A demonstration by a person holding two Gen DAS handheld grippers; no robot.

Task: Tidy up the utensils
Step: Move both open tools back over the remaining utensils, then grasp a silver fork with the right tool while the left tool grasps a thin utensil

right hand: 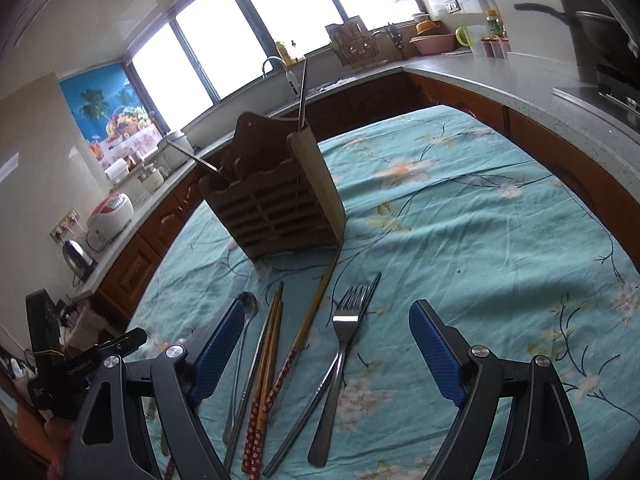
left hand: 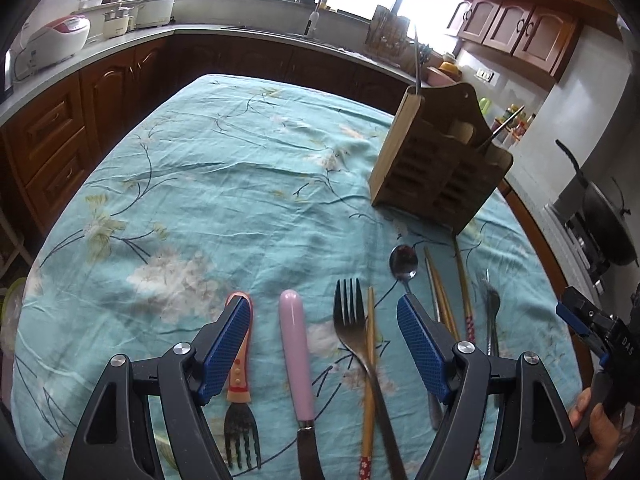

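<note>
A wooden utensil holder point(left hand: 436, 160) stands on the table and holds a few utensils; it also shows in the right wrist view point(right hand: 280, 196). My left gripper point(left hand: 324, 344) is open above a pink-handled knife point(left hand: 295, 356), a dark fork point(left hand: 354, 328) and a chopstick point(left hand: 370, 364). A child's fork point(left hand: 240, 404) lies under its left finger. A spoon point(left hand: 404, 262) and more chopsticks point(left hand: 440, 292) lie to the right. My right gripper point(right hand: 326, 348) is open above a steel fork point(right hand: 340, 356), beside chopsticks point(right hand: 268, 360) and the spoon point(right hand: 248, 304).
A teal floral tablecloth point(left hand: 224, 184) covers the table. Kitchen counters point(right hand: 520, 76) with cabinets ring it. A rice cooker point(left hand: 56, 40) stands on the left counter, a wok point(left hand: 604, 216) on the stove at right. My right gripper's body point(left hand: 592, 328) shows at the left wrist view's right edge.
</note>
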